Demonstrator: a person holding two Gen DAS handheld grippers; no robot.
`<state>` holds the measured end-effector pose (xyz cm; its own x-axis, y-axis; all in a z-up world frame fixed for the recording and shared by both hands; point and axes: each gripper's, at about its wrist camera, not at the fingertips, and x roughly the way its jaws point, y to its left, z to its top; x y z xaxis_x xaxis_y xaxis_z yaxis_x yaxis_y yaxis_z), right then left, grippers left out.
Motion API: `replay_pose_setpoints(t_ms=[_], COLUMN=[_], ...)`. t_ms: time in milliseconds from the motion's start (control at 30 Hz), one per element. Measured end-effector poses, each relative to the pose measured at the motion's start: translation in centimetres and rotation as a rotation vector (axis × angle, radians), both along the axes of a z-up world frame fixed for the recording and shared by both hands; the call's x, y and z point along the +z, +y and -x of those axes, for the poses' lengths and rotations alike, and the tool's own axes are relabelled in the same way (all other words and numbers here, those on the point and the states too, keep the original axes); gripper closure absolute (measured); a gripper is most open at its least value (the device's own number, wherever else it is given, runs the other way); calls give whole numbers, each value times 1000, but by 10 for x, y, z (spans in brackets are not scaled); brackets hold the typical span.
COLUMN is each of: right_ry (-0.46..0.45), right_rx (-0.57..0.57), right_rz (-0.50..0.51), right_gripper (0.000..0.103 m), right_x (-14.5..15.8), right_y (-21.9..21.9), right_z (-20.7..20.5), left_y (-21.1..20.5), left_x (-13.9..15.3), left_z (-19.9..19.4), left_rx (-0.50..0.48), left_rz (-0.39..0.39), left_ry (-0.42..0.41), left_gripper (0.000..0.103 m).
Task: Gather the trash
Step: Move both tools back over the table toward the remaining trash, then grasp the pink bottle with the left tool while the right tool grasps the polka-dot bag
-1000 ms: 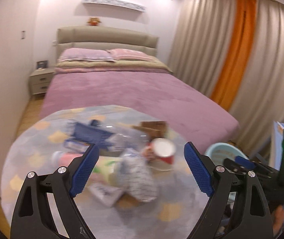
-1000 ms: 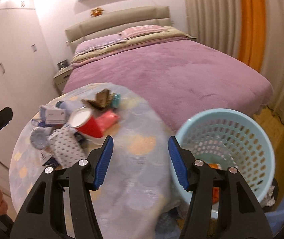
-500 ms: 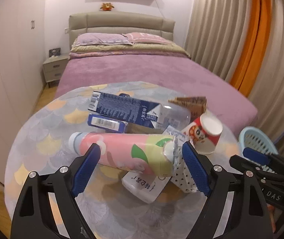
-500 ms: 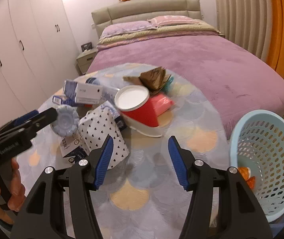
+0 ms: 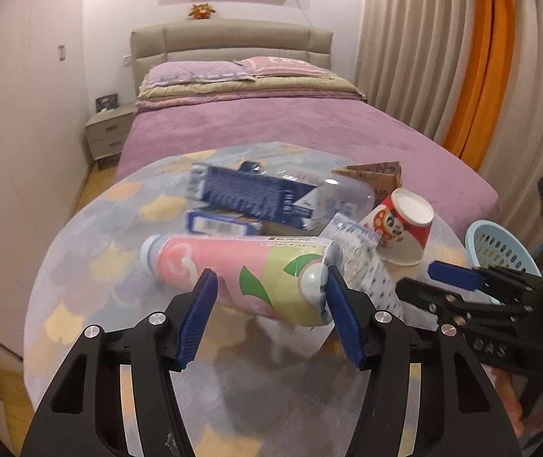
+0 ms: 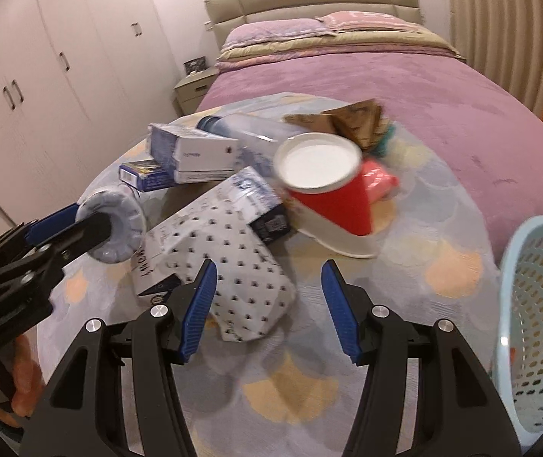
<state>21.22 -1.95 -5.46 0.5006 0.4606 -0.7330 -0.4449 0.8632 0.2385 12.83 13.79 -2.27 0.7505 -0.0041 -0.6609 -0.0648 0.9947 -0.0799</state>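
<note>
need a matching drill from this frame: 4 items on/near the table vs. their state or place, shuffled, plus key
Items
1. pink bottle
2. red paper cup
3. blue basket
4. polka-dot bag

States
A. standing beside the table at its right edge
B. lying flat just ahead of the right gripper
C. between the fingers of the left gripper
D. tipped on its side, white inside showing

Pairs: 1-C, 2-D, 3-A, 4-B
</note>
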Motion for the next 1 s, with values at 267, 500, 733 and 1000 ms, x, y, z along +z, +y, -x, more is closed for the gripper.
replay_pose_setpoints(t_ms=[267,500,733,1000], right_ry=[-14,3,1,-31], right_rx=[46,53,60,106], right_rz=[26,29,30,63], right_gripper=[40,40,39,30], right_x=[-4,-10,-12,-14], right_y=[24,28,32,35], right_z=[-4,-9,-8,-7], left_y=[35,56,79,76], left_x=[-9,-24,-29,-53], left_z=[29,48,24,-19], left_rx=[23,5,71,149], left_rz=[64,133,297,312], left_ry=[43,72,110,212], left_gripper=[42,24,21,22])
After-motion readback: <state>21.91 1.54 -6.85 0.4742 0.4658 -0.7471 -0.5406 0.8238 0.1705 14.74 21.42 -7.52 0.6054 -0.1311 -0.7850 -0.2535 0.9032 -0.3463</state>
